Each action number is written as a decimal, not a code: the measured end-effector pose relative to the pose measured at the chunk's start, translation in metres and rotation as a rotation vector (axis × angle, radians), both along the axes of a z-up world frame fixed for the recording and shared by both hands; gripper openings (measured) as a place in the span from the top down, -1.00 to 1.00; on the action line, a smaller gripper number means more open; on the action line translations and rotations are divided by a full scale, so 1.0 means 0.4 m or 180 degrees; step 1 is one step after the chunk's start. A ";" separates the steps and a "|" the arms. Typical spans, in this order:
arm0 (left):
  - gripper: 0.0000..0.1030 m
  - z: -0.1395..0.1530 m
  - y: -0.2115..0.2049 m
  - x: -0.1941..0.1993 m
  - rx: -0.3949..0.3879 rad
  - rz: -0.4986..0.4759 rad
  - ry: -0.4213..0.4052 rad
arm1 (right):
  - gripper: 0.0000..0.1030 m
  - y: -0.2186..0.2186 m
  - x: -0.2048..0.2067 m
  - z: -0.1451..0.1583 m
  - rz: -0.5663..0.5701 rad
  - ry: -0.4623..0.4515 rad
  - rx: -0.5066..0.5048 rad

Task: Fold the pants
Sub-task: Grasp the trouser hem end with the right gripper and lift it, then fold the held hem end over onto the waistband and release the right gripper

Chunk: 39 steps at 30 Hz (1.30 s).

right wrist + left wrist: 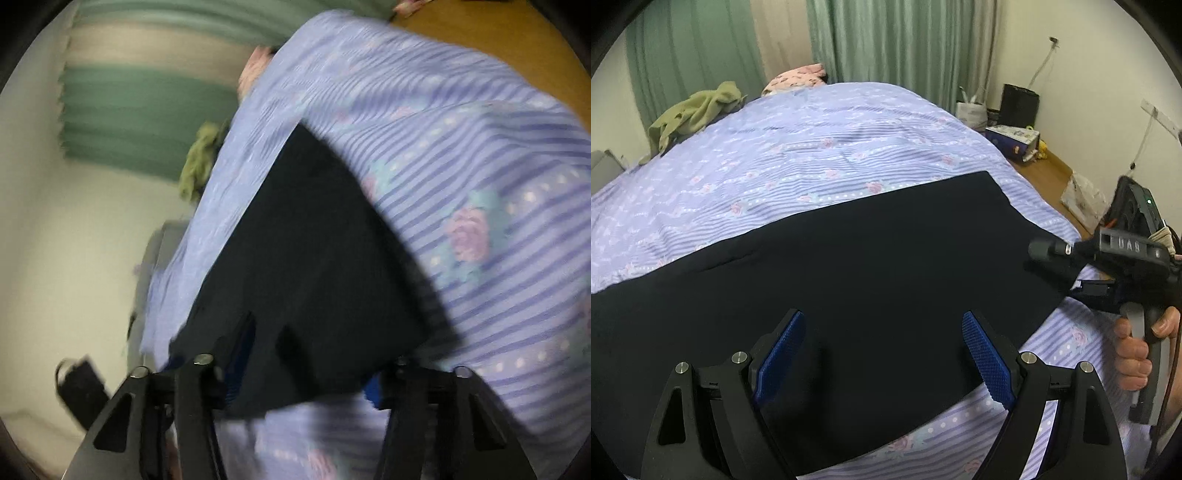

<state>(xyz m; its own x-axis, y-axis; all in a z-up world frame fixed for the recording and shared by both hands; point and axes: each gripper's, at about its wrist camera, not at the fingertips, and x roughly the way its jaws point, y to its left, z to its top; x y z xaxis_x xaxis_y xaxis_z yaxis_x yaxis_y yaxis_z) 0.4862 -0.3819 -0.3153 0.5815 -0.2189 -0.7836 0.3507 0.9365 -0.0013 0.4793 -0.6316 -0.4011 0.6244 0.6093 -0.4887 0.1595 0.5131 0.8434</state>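
left hand-held gripper [882, 354] open over dark pants [849, 258]

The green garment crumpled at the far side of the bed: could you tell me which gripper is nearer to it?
Left. The left gripper hangs over the dark pants, on the green garment's side; the right gripper sits at the pants' opposite end.

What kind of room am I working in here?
Most likely a bedroom in a home. The dark pants lie on a bed under a lilac floral bedspread, green curtains hang behind it, and bags sit on the wooden floor.
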 end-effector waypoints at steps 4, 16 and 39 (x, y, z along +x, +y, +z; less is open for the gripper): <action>-0.69 0.002 0.032 0.012 -0.0102 0.0167 0.0070 | 0.13 -0.003 0.006 0.019 -0.0583 -0.0044 0.0333; -0.69 0.040 0.104 -0.019 0.0012 0.0281 0.0024 | 0.83 0.066 -0.024 0.102 -0.0981 0.0290 -0.0581; -0.74 0.343 0.850 -0.235 0.0023 0.1275 -0.0037 | 0.84 0.852 -0.039 0.711 0.0686 -0.1092 -0.3154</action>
<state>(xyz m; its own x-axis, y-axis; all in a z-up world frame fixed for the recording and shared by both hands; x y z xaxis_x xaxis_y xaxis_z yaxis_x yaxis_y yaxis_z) 0.3921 -0.0420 -0.1782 0.6286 0.0325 -0.7770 -0.0424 0.9991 0.0075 0.4636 -0.2906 -0.1168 0.7492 0.1509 -0.6449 -0.1827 0.9830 0.0178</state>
